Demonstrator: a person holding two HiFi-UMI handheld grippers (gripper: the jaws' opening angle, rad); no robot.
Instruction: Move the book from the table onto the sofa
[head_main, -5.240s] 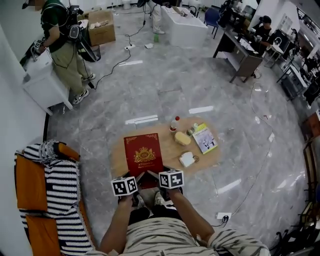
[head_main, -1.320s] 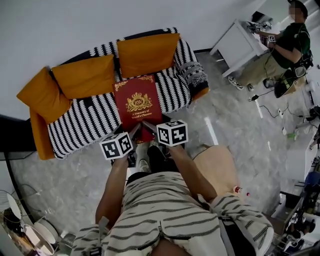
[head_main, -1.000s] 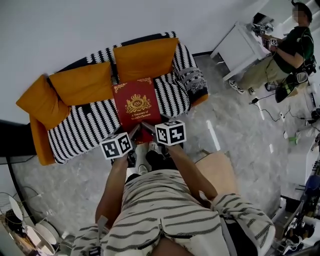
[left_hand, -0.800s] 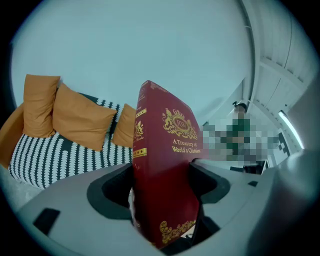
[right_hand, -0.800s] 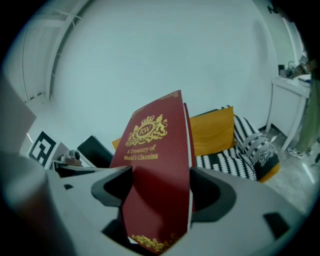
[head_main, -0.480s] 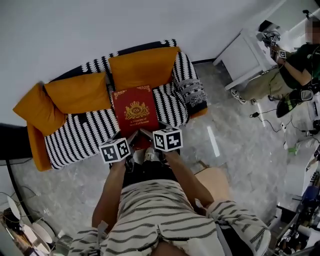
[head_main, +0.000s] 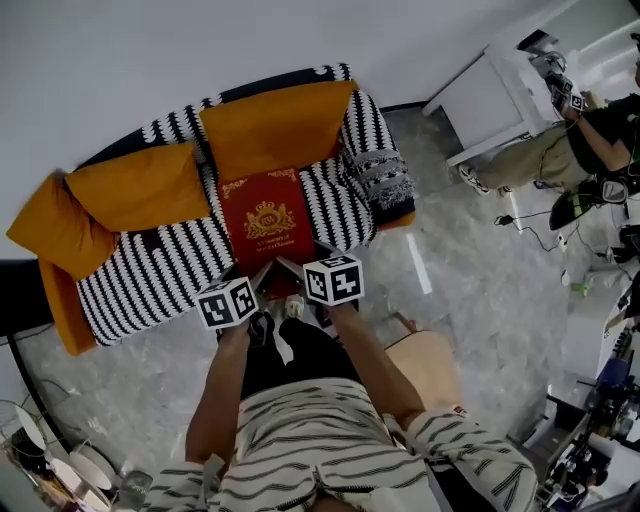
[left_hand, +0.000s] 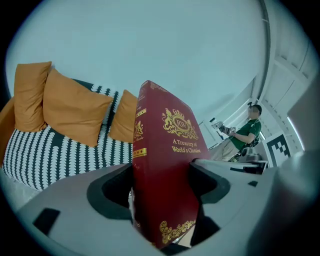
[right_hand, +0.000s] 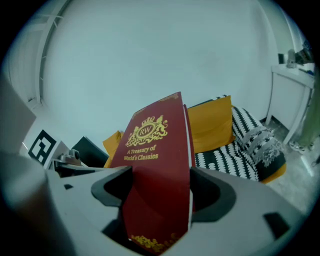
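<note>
Both the left gripper (head_main: 262, 284) and right gripper (head_main: 293, 268) have fingers (left_hand: 208, 181) clamped on the near edge of the book (head_main: 262, 222), whose long axis points away from them over the seat of the sofa (head_main: 150, 275).

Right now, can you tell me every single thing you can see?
Book: one, red with gold print, over the sofa seat, gripped by both tools.
Sofa: one, black-and-white striped, against the wall.
Cushions: three, orange, along the sofa's back and left end.
Wooden table: one, light brown, beside the person's right arm.
White table: one, white, far right by the wall.
Another person: one, green top, beside the white table.
Left tool: one, grey, shut on the book.
Right tool: one, grey, shut on the book.
</note>
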